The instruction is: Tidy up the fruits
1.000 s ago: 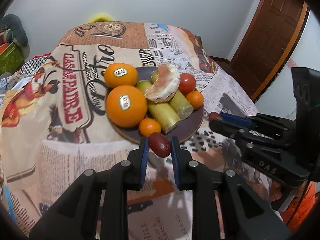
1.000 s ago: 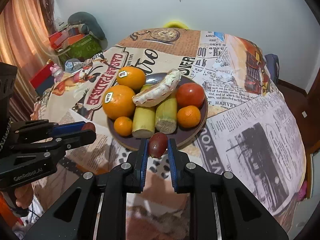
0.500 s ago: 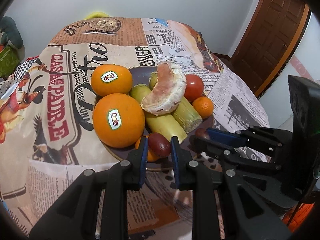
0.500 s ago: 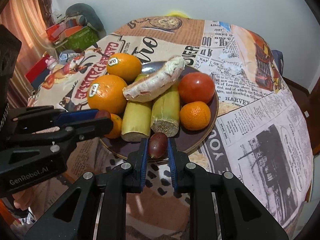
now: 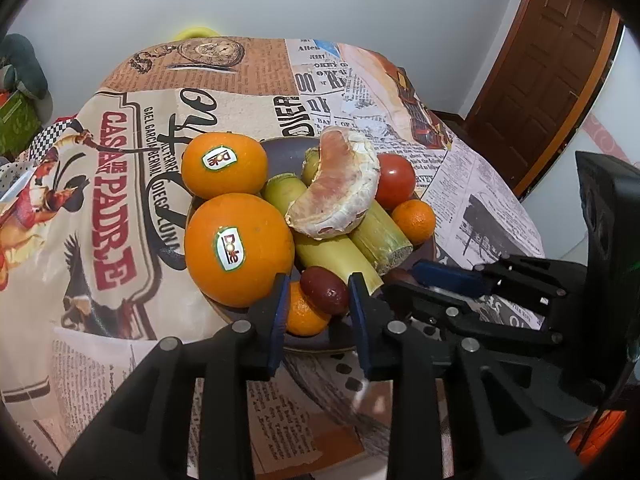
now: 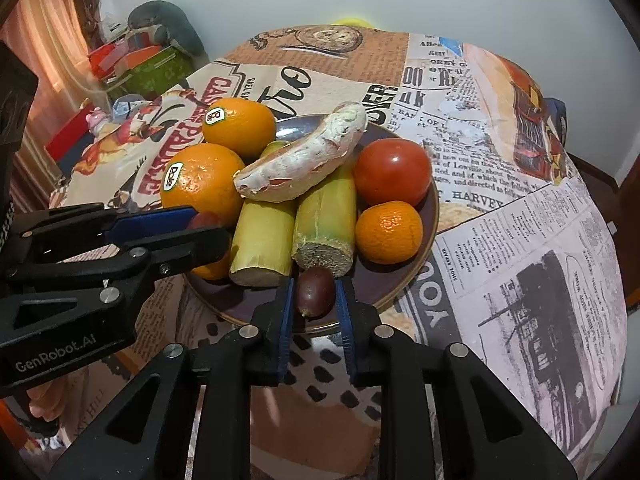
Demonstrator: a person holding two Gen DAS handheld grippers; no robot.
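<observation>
Both tools have come down from above the tabletop to the plate [image 6: 416, 280], and their jaws are opening. The left tool [image 5: 318, 304] releases one dark grape [image 5: 324, 290] beside the small orange; the right tool [image 6: 314, 300] releases another grape [image 6: 315, 291] at the near rim, so both are nearly placed.

A pale, evenly lit wall [image 5: 360, 8] is seen behind a round table covered by a newspaper-print tablecloth [image 6: 500, 240]. A brown panelled wooden door [image 5: 548, 80] is set at the right, and an orange curtain [image 6: 36, 40] is hung at the left beside stacked coloured boxes [image 6: 132, 64]
</observation>
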